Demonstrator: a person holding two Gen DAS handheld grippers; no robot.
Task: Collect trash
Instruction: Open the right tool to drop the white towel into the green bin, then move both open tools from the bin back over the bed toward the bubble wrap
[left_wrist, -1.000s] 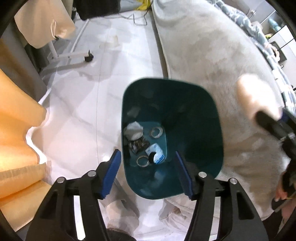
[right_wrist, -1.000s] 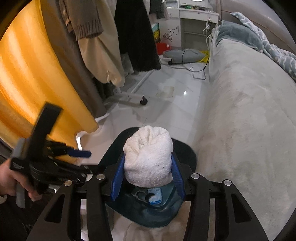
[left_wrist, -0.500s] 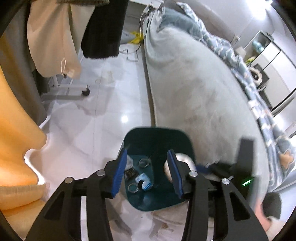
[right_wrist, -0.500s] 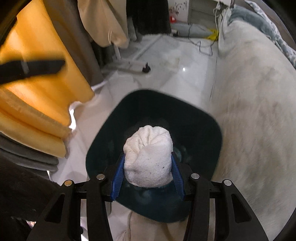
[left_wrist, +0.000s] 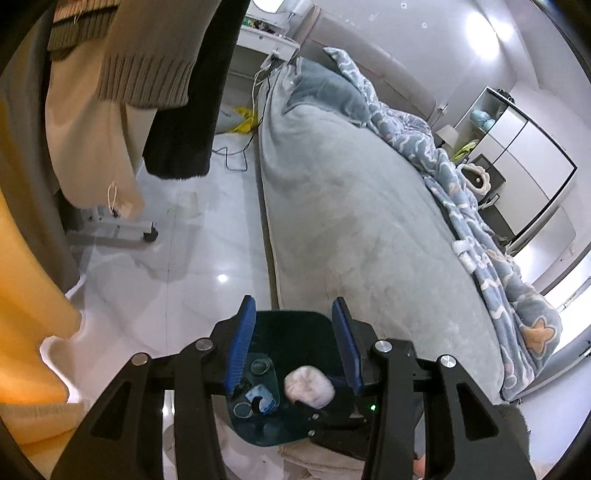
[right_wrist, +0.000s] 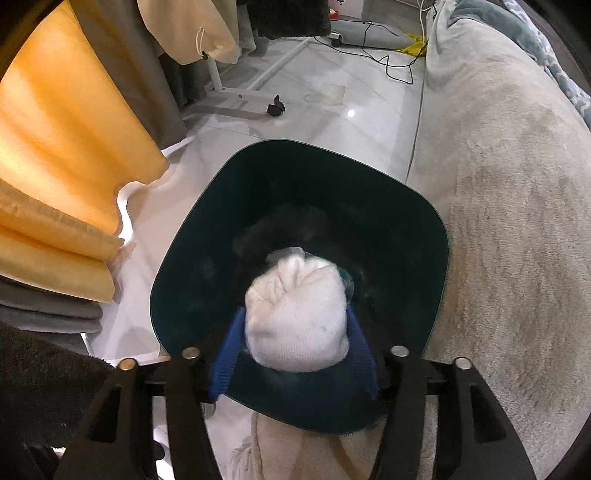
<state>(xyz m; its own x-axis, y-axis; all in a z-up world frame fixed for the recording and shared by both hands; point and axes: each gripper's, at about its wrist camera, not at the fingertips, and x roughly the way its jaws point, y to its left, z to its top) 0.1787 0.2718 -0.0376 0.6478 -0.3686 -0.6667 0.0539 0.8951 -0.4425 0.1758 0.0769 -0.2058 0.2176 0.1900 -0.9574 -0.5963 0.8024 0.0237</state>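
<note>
Our right gripper (right_wrist: 295, 350) squeezes a soft, fuzzy white sock ball (right_wrist: 297, 317) over the smooth, dark green bin (right_wrist: 424, 236). Our left gripper (left_wrist: 297, 345) hangs apart, holding nothing, above it.

Bin (right_wrist: 399, 206) stands on floor (right_wrist: 332, 122), bed (right_wrist: 517, 184) at its right.

- Floor (left_wrist: 207, 258): glossy white tile, ceiling light reflected as bright spots.
- Bed (left_wrist: 354, 221): grey plush cover; blue patterned blanket (left_wrist: 480, 236) along its far side.
- Garment rack base (right_wrist: 240, 94), white, on castors; clothes hanging above.
- Orange curtain (right_wrist: 62, 147) at left.
- Black cable (right_wrist: 391, 62) across floor.
- White wardrobe (left_wrist: 524, 155) at rear right.
</note>
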